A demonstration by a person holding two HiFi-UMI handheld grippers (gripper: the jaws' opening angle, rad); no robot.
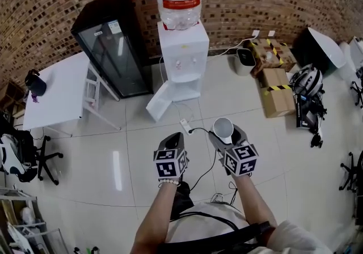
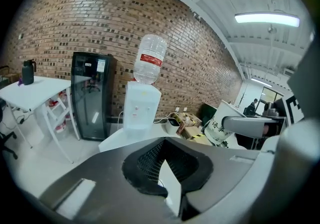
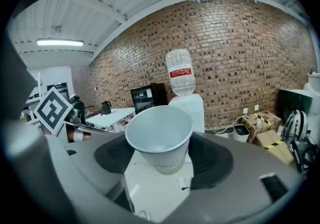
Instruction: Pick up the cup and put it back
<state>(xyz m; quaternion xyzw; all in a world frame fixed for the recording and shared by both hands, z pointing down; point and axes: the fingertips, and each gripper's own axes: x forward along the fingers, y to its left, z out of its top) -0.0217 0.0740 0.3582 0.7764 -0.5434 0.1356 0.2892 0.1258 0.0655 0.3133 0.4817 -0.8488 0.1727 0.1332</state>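
Note:
A white paper cup (image 1: 223, 128) stands upright and empty between the jaws of my right gripper (image 1: 224, 132), held in the air above the tiled floor. The right gripper view shows the cup (image 3: 160, 138) from above its rim, with the right gripper (image 3: 162, 154) shut on its lower wall from both sides. The left gripper view catches the same cup (image 2: 220, 125), printed on its side, at the right. My left gripper (image 1: 170, 140) hangs beside the right one, a little to its left, holding nothing. In its own view the left gripper (image 2: 167, 180) looks shut, with only a thin sliver between the pads.
Straight ahead a white water dispenser (image 1: 181, 54) with a big bottle stands against the brick wall, its lower door open. A black glass-door fridge (image 1: 110, 49) and a white table (image 1: 57, 91) are to the left. Cardboard boxes (image 1: 276, 91), a helmet (image 1: 306, 80) and a floor cable (image 1: 195, 134) lie nearby.

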